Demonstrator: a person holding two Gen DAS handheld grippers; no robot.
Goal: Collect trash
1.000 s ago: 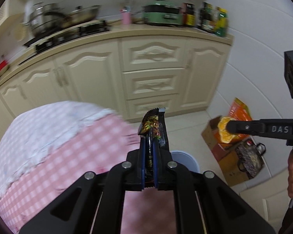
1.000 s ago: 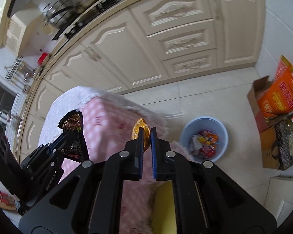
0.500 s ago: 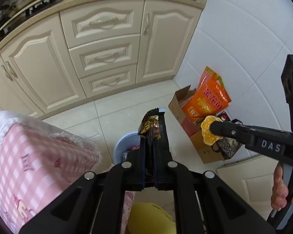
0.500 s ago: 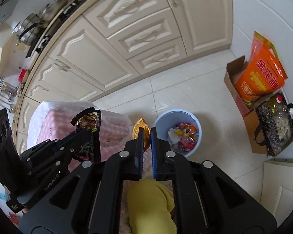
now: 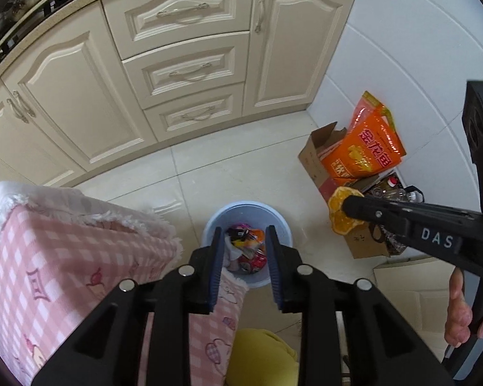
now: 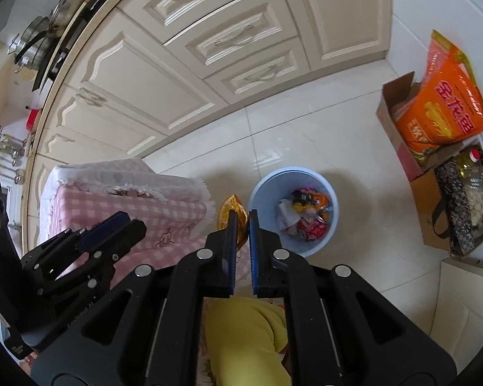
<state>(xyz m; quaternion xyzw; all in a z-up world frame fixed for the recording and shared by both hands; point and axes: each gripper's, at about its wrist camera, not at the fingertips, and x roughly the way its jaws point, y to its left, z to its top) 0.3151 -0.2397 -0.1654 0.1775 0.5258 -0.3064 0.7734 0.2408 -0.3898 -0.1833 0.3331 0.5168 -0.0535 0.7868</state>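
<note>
- The left gripper (image 5: 245, 241) is hanging over a blue bin (image 5: 209, 225) at the lower centre of the left view, its jaws standing apart and empty.
- The bin is sitting on the white tile floor (image 5: 241, 167), partly filled with crumpled wrappers (image 5: 248, 247).
- The right gripper (image 6: 240, 222) is hovering at the centre of the right view, jaws closed on an orange wrapper (image 6: 230, 210) that is sticking out past the tips.
- In that view the wrapper is sitting just left of the bin (image 6: 264, 186), above the fringed edge of a pink checked cloth (image 6: 128, 199), not yet over the opening.
- Cream cabinets (image 5: 177, 64) are filling the upper frame; a cardboard box (image 5: 318, 160) with an orange bag (image 5: 370, 148) is standing at the right.
- Judging by this, the dropping step is half done: the left side looks finished, the right is waiting.
- Next, the right gripper likely needs shifting right until it is over the bin, then opening.
</note>
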